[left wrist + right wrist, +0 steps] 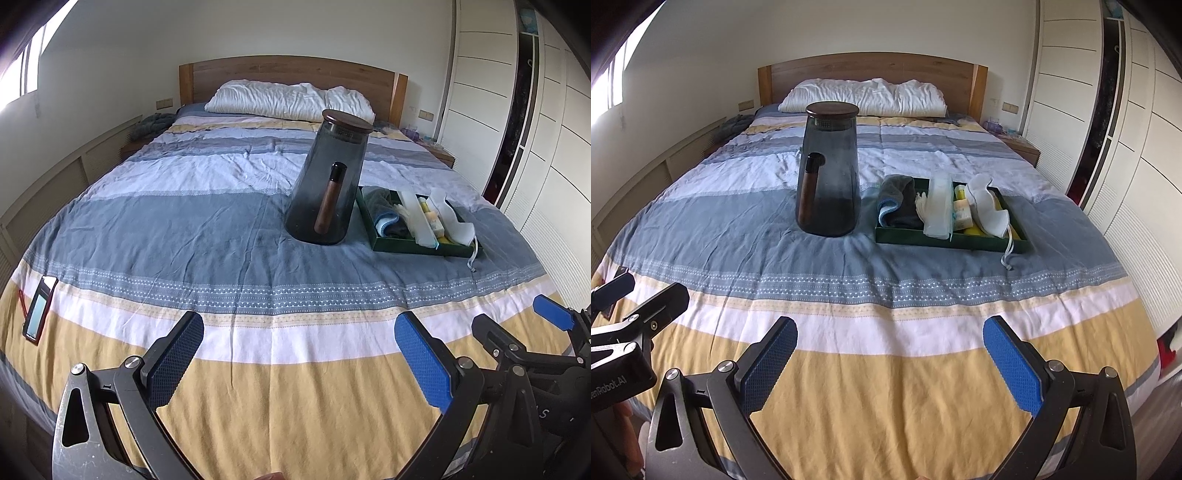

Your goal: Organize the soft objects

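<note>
Here, both tools, left (pixel 299 354) and right (pixel 890 354), spread and unladen above the striped bedspread (pixel 886 295), green tray (pixel 923 236) well ahead

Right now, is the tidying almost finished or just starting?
Can't tell how far. The grey towel, white mask and other soft bits lie in the green tray beside the glass jug. Nothing is in hand: the left gripper and right gripper are both open, over the bed's near end.

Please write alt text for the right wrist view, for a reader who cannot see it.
An open, empty right claw hovers over a striped bed; farther up stand a grey pitcher and a green tray holding cloths and a mask.
</note>
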`<state>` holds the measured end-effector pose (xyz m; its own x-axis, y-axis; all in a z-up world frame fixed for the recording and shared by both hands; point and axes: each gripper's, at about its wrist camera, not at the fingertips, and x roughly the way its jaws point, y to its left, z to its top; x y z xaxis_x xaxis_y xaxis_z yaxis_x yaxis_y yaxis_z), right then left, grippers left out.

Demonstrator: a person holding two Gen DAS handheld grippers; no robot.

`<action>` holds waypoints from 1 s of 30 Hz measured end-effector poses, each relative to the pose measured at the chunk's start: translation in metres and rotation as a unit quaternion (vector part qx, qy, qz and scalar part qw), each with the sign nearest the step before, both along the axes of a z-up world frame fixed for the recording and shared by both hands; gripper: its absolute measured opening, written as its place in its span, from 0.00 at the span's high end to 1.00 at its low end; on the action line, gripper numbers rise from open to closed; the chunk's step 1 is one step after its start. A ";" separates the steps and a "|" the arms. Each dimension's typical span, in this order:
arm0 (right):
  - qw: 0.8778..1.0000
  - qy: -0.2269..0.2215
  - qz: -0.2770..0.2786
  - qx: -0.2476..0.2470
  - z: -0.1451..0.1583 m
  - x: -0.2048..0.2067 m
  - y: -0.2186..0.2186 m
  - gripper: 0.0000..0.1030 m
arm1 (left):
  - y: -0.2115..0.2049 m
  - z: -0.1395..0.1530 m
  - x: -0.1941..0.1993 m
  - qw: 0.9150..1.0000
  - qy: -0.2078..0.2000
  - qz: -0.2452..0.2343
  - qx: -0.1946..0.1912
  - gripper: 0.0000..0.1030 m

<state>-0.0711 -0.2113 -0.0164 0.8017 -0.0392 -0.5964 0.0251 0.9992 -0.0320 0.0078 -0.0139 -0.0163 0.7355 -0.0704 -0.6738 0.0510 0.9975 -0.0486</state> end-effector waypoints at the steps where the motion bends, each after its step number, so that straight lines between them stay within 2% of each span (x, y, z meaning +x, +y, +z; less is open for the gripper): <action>1: 1.000 0.000 0.001 -0.001 0.000 0.001 0.000 0.00 | 0.000 0.000 0.000 1.000 -0.001 -0.001 0.000 0.01; 30: 1.000 -0.009 0.014 -0.017 0.006 -0.006 0.006 0.00 | 0.002 0.009 -0.005 1.000 -0.024 0.010 0.003 0.01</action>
